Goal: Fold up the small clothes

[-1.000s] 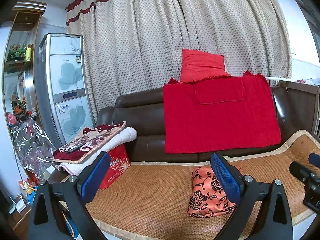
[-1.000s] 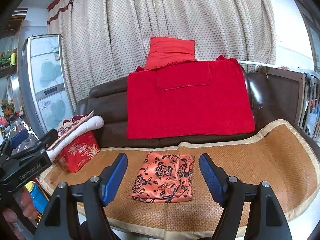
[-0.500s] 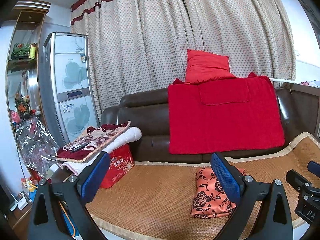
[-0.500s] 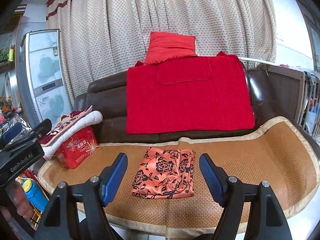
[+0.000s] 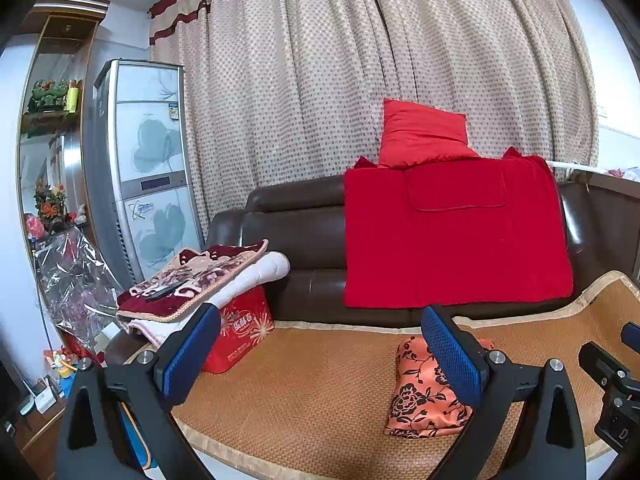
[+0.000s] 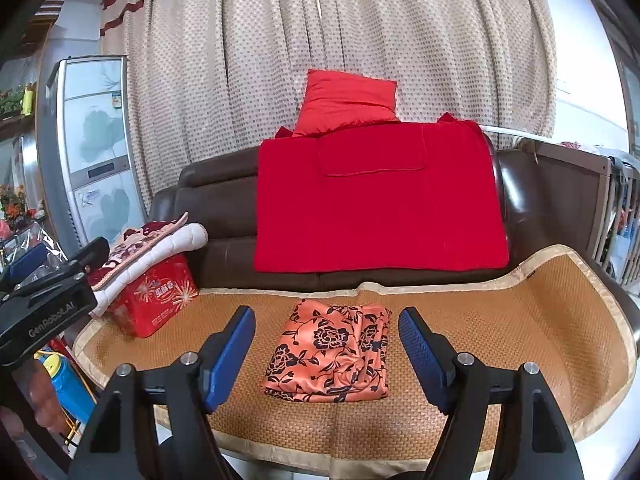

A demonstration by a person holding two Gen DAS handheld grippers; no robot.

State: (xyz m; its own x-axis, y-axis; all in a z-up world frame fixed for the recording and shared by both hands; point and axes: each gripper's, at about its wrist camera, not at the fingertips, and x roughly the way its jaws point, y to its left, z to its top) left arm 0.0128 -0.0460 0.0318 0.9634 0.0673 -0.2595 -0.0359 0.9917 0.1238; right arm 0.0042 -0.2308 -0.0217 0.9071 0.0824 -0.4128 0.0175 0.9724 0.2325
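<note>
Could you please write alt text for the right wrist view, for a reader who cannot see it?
The right gripper hangs open and empty above a folded orange floral garment lying on a woven mat. Behind it, a red blanket drapes a brown sofa; the left gripper shows at the left edge.

Both wrist views face the sofa (image 5: 304,248) from nearby, sharing its mat (image 6: 520,320).

A home living room: brown leather sofa (image 6: 224,216) along the far wall, woven mat (image 6: 520,320) over its seat, red blanket (image 6: 380,208) and red cushion (image 6: 348,100) on its back. Dotted curtains (image 6: 280,60) behind. Standing air conditioner (image 5: 148,168) at far left, ornament shelves (image 5: 48,120) beside it.
</note>
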